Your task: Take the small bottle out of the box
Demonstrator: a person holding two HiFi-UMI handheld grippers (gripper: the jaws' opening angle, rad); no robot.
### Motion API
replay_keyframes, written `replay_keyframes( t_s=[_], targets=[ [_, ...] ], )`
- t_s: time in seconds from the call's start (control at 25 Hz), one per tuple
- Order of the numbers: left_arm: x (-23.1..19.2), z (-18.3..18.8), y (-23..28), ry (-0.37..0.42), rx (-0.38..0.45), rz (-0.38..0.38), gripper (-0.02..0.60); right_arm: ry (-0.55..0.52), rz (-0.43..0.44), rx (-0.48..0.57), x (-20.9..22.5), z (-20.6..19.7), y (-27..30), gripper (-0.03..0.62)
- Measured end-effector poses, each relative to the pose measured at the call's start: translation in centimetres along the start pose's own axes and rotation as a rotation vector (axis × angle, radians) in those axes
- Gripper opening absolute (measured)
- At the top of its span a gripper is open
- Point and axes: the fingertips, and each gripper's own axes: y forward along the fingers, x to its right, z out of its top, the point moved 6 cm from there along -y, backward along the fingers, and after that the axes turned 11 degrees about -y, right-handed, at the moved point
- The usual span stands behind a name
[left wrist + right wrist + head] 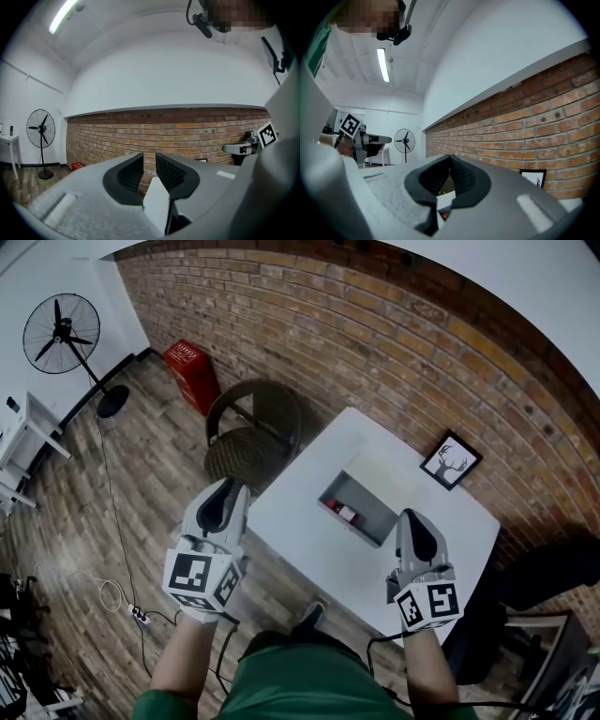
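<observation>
Reddish and very small in the head view, the small bottle (pixel 345 513) sits inside the open box (pixel 373 504) in the middle of the white table (pixel 309 531). Whether it stands or lies cannot be made out. Both arms reach forward, holding the tools level and short of the box. The left hand-held gripper (pixel 149 161) has its jaws a narrow gap apart, with only brick wall showing between them. The right hand-held gripper (pixel 450 159) has its jaw tips meeting, with nothing held.
</observation>
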Motion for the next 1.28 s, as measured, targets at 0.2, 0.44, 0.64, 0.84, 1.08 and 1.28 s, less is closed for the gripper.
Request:
replay_keyframes(
  t_s=[0.2,0.44,0.64,0.84,1.08,1.28],
  targets=[
    [1.3,0.1,2.5,0.019,-0.009,-0.025,0.089,0.01,-0.026,0.008,2.3,-0.4,0.3,0.003],
    [3.1,0.7,6.2,0.081,-0.019,-0.11,0.089,-0.005,-0.084,0.017,4.7,0.3,-0.1,0.003],
    [3.7,-0.3,10.7,0.132,-0.059,-0.217,0.089,-0.022,-0.14,-0.014,5.5,-0.1,0.0,0.003],
    [4.4,-2.6,15.4,0.126,-0.122,-0.327,0.089,-0.016,-0.253,-0.055,6.9,-0.9,0.1,0.003],
    [4.3,-3.7,20.8,0.168,-0.194,-0.481,0.089,0.009,-0.395,-0.09,7.2,-0.9,0.8,0.003],
    [4.4,-5.7,24.3,0.225,-0.27,-0.601,0.089,0.032,-0.489,-0.128,6.4,-1.5,1.0,0.003]
  ],
)
